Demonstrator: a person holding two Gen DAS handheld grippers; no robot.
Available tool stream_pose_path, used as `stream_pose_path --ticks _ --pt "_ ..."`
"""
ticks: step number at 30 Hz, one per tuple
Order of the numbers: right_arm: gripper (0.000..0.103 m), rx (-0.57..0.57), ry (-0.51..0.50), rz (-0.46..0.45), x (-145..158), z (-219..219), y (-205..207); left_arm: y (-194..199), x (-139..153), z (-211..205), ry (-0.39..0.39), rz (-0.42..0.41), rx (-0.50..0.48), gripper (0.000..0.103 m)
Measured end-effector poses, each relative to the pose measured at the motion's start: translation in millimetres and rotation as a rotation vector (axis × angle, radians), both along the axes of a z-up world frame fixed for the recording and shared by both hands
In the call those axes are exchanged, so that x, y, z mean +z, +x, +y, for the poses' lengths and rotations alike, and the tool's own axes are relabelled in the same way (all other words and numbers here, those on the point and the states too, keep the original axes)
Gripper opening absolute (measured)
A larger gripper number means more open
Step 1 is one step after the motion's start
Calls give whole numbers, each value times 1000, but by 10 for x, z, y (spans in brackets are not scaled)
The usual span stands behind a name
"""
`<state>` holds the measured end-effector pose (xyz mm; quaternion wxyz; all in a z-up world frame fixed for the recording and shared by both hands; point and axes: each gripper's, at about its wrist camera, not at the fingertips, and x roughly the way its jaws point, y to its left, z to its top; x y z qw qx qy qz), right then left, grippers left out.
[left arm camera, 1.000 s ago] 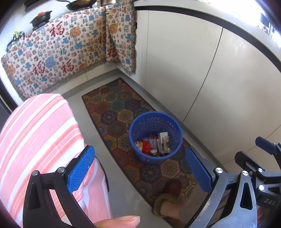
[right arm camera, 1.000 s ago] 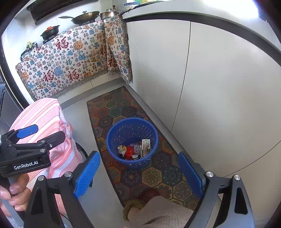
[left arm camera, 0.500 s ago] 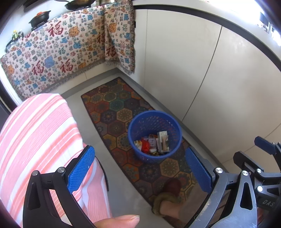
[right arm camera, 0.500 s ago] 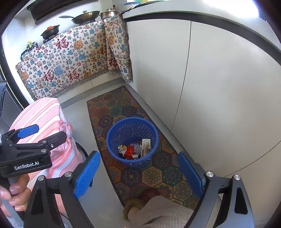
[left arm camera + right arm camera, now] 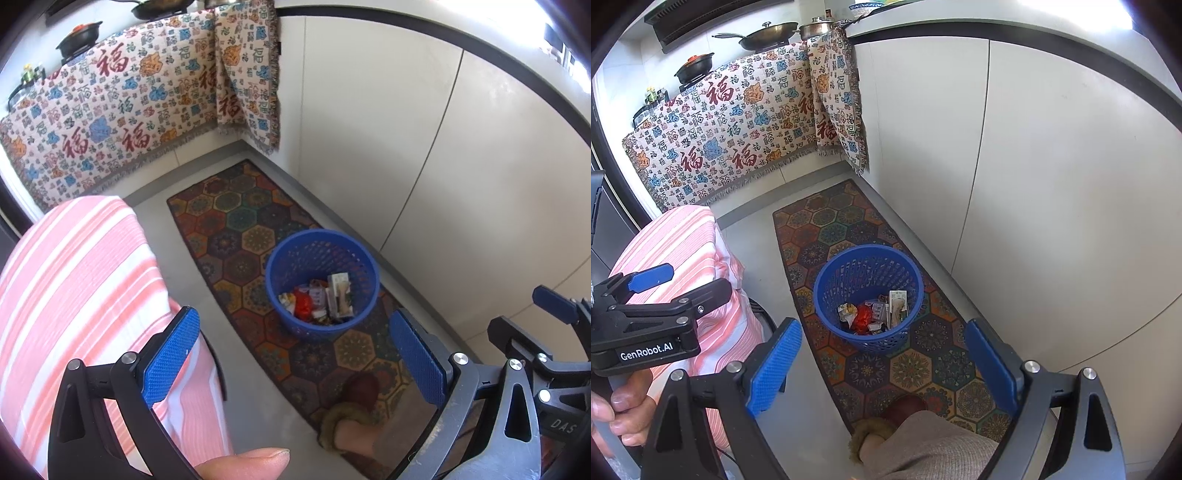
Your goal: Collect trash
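A blue mesh wastebasket (image 5: 354,254) (image 5: 827,280) stands on the patterned floor mat, holding crumpled wrappers and small cartons (image 5: 321,301) (image 5: 875,312). My left gripper (image 5: 295,350) hangs well above the mat in front of the basket, jaws wide open with nothing between the blue pads. My right gripper (image 5: 882,354) is likewise open and empty above the basket's near side. The left gripper (image 5: 650,295) also shows at the left edge of the right wrist view, and the right gripper's body (image 5: 546,332) shows at the right of the left wrist view.
White cabinet doors (image 5: 1052,184) run along the right. A patterned cloth (image 5: 110,110) drapes the far counter, with pans on top. A pink striped cushion (image 5: 74,288) sits at the left. A slippered foot (image 5: 351,406) and a trouser leg (image 5: 923,443) stand on the hexagon mat (image 5: 831,229).
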<state>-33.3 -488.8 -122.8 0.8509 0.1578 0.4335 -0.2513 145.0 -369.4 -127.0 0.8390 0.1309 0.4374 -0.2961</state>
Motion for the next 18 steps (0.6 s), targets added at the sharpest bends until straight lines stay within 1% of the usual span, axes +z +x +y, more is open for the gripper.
stream_pose_path --ticks 10,13,18 --pt "92 -4 8 4 -33 -25 13 -4 -26 -19 3 12 -19 102" --pt "92 -7 6 6 -53 -26 6 -10 -32 -12 -12 22 -29 102" --pt "92 -15 3 13 -72 -34 -4 -70 -10 14 -24 -10 -36 102"
